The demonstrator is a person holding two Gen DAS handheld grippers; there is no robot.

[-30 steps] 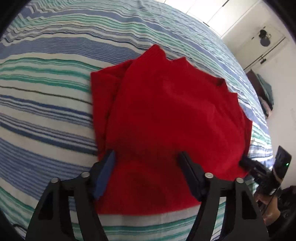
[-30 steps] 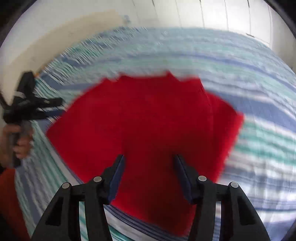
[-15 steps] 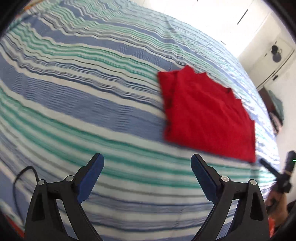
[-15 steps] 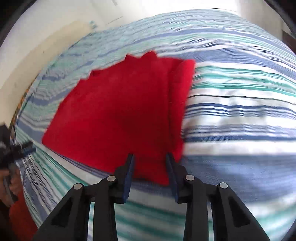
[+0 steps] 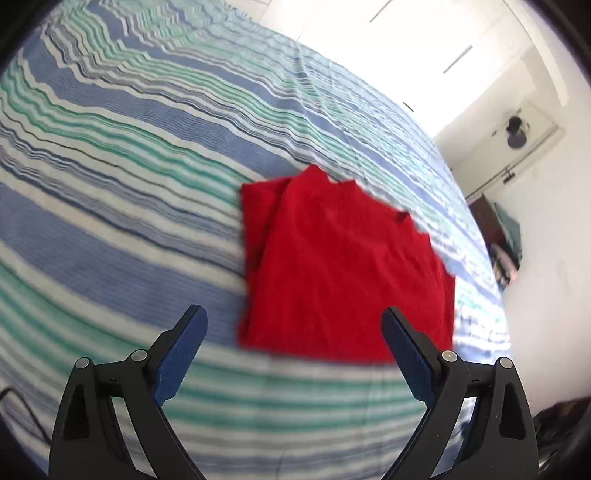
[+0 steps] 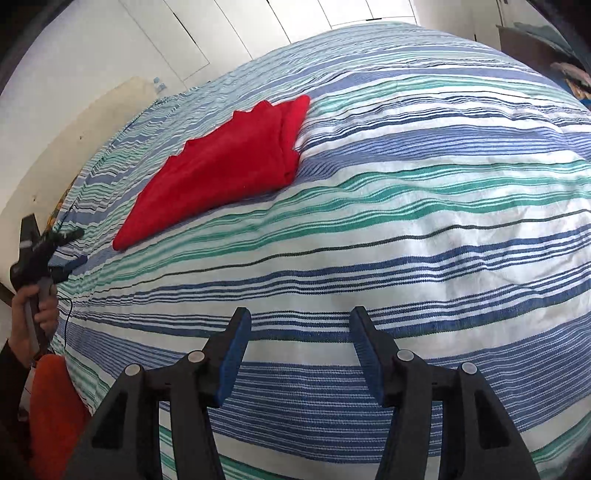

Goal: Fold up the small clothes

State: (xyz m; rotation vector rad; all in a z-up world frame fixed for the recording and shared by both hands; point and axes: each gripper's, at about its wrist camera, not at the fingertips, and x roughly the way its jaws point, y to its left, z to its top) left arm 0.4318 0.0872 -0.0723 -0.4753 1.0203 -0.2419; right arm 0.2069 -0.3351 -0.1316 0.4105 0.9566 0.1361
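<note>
A red garment (image 5: 343, 269) lies folded into a rough square, flat on the striped bedspread (image 5: 122, 177). My left gripper (image 5: 293, 325) is open and empty, held just short of the garment's near edge. In the right wrist view the garment (image 6: 225, 162) lies far off at the upper left. My right gripper (image 6: 301, 332) is open and empty above bare bedspread (image 6: 424, 206), well away from the garment. The left gripper (image 6: 51, 251) shows at the left edge of that view, held in a hand.
The blue, green and white striped bedspread covers the whole bed. White wardrobe doors (image 6: 207, 33) stand behind the bed. A dark shelf with clothes (image 5: 506, 236) stands by the right wall. An orange cloth (image 6: 51, 413) shows at the lower left by the person's arm.
Both grippers have let go of the red garment and drawn back from it. The right gripper has opened wider and swung right over bare bedspread. The left gripper has opened wide.
</note>
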